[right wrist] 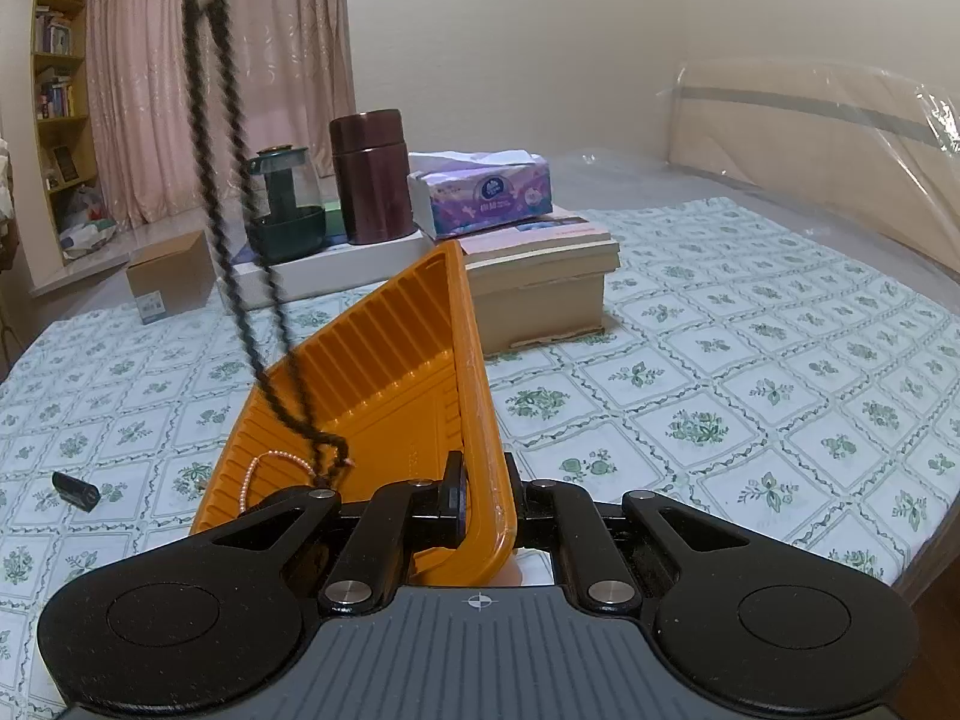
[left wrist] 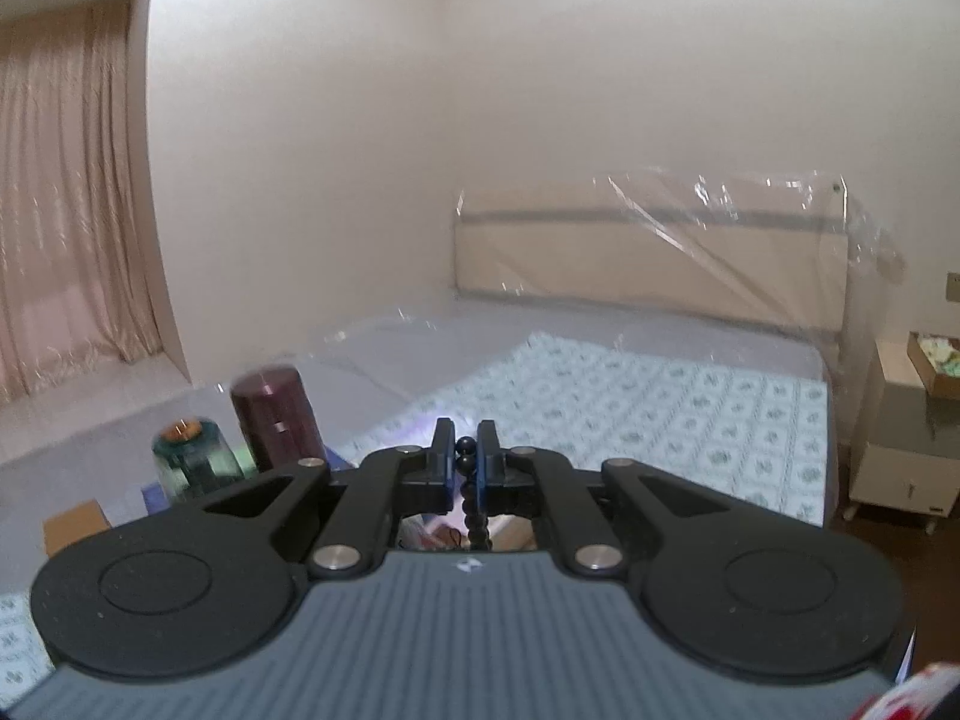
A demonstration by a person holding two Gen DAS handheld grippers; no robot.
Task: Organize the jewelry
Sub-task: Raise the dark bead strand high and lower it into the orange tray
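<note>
My left gripper [left wrist: 466,450] is shut on a string of black beads [left wrist: 474,510], which hangs down between its fingers. In the right wrist view the same black bead necklace [right wrist: 225,192] drops as a long double strand from the top of the frame, its lower end resting in the orange tray [right wrist: 384,360]. My right gripper [right wrist: 483,480] is shut on the tray's right rim and holds the tray tilted. A pink bead bracelet [right wrist: 264,471] lies in the tray near its lower end.
A small black object [right wrist: 75,489] lies on the floral bed cover [right wrist: 720,390] at the left. Behind the tray stand a tissue box [right wrist: 486,192], a dark red canister [right wrist: 372,174], a green-lidded glass pot [right wrist: 285,204] and stacked flat boxes [right wrist: 540,264]. A cardboard box [right wrist: 165,276] sits at the left.
</note>
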